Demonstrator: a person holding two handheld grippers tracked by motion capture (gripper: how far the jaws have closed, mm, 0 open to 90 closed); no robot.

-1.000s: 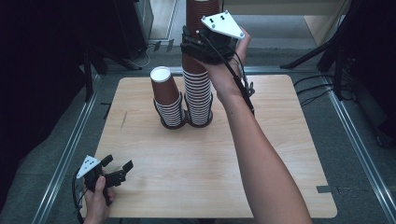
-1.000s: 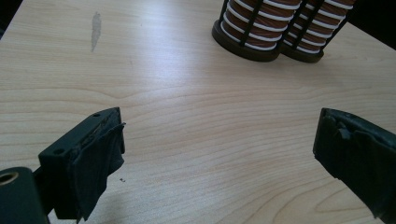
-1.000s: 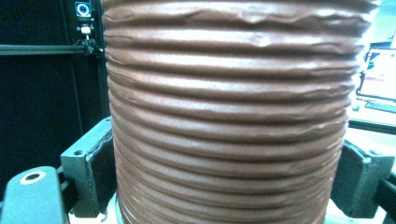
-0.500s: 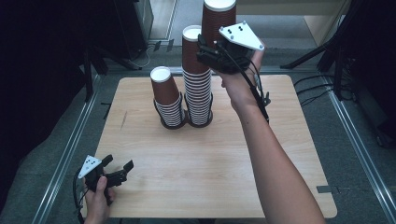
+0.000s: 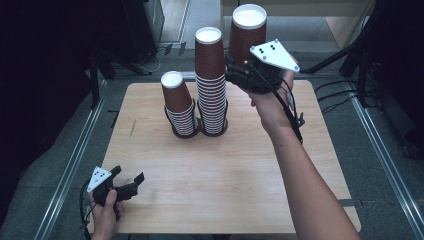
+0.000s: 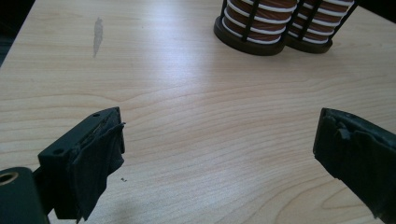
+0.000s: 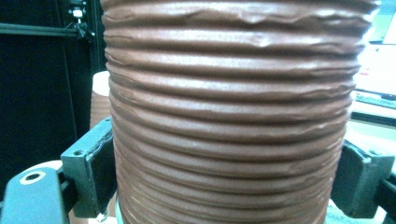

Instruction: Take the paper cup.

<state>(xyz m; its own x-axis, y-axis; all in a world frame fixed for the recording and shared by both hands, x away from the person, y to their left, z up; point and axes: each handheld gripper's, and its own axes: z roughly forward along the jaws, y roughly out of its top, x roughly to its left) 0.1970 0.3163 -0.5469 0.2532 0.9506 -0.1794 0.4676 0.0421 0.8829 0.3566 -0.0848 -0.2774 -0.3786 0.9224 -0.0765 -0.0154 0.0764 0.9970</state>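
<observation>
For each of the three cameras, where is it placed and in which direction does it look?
High view: above the person's side, looking forward and down on the table; both forearms and the left gripper and right gripper show.
Left gripper view: rides the left gripper low over the table, facing the two cup stacks' bases; its open jaws show.
Right gripper view: rides the raised right gripper, facing the held cup stack; its jaws clamp it.
Shared: high and left gripper views both show the standing stacks.

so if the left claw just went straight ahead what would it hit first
Likely the shorter cup stack in its black holder: the open left claw points across bare table toward it. The taller stack sits just right of that line, so depth is uncertain.
</observation>
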